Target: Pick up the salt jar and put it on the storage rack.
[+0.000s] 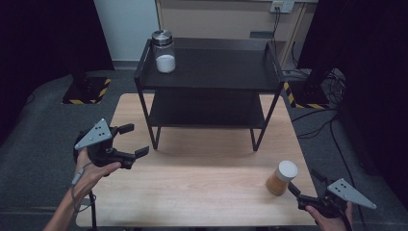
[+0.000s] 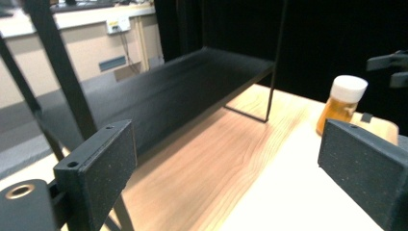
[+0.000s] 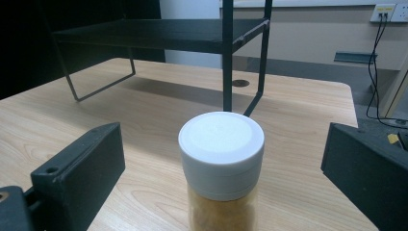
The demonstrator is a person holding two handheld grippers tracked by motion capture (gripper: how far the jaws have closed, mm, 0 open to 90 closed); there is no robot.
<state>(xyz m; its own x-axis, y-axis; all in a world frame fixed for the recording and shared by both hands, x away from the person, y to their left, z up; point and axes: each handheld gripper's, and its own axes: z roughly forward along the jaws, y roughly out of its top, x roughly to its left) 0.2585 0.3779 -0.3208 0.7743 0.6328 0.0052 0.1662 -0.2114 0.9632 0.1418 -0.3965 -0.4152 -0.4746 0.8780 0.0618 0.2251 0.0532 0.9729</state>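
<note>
R gripper (image 3: 221,183) jaws apart, white-lid jar (image 3: 221,163) centred between them, not clamped yet. L gripper (image 1: 129,142) also apart, nothing in it. Grab + placement on rack (image 1: 207,72) both pending, imo.

Wooden table (image 1: 192,187), black shelf rack (image 1: 211,72), white-lidded orange jar (image 1: 282,177)

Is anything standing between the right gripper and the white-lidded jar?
Nothing visible. The right gripper has open jaws, and the white-lidded jar stands upright between them on bare wooden table, pads apart from it.
</note>
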